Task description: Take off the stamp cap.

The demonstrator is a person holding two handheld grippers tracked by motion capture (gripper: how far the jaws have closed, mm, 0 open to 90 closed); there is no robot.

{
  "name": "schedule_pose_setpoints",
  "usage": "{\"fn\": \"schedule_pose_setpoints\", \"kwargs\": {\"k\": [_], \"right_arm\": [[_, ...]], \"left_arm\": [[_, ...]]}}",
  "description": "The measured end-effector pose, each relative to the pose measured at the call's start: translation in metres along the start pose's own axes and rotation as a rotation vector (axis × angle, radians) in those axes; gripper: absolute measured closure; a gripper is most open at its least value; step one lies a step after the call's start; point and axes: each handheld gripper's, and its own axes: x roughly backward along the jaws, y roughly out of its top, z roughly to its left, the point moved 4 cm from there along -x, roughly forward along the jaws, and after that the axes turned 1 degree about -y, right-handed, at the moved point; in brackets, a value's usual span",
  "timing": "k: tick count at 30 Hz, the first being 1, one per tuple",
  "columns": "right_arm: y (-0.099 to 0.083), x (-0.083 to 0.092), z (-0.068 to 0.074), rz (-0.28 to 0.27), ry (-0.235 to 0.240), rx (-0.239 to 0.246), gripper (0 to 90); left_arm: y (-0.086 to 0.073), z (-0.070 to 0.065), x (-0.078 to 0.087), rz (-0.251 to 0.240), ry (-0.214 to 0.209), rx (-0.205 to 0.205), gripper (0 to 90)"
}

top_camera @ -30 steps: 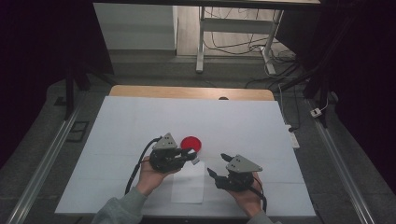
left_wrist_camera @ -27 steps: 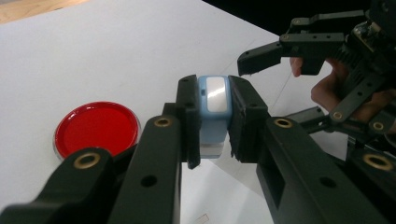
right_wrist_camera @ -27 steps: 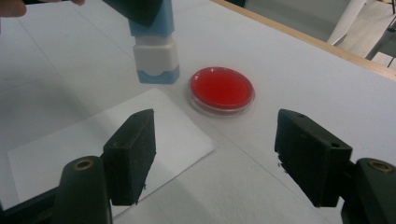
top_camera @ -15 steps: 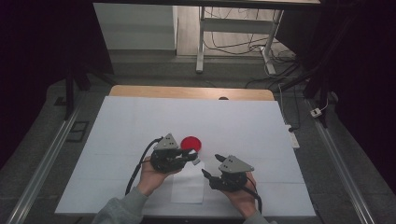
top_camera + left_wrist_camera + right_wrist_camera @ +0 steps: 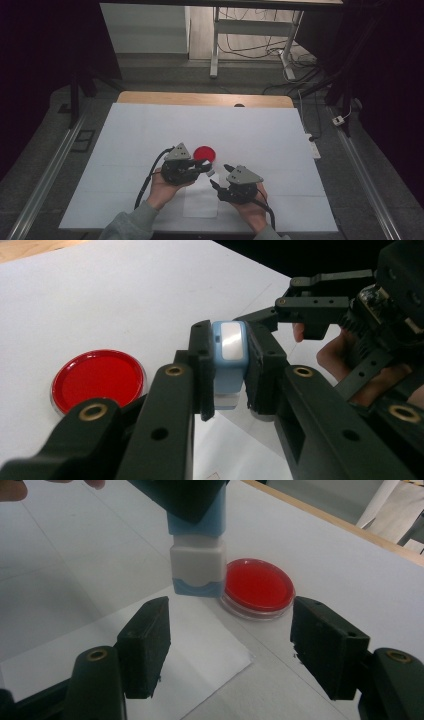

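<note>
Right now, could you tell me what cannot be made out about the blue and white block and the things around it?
- Blue and white block: its flanks are covered by the left hand-held gripper in the left gripper view.
- Its top end: cut off in the right gripper view behind that gripper's body.
- In the high view the block is too small to identify.
- Red dish: its near edge hides behind the block.
- Paper sheet: partly behind the right hand-held gripper.

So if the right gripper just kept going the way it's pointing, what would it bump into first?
Most likely the stamp, the blue-and-white block that the left gripper holds. It hangs just ahead of the right gripper, between its open jaws and a little left of centre. The red dish lies behind it. Depth is hard to judge.
</note>
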Motion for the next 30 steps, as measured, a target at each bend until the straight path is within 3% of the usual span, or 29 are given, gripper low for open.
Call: {"fn": "schedule_pose_setpoints", "kwargs": {"k": [16,30], "right_arm": [[0.0,-0.009,0.01,0.011,0.0,0.011,37.1],[0.001,-0.014,0.012,0.007,-0.015,-0.008,42.4]], "left_arm": [[-0.001,-0.002,-0.003,-0.002,-0.005,0.004,75.7],[-0.001,-0.003,-0.003,-0.011,-0.01,0.012,75.6]]}}
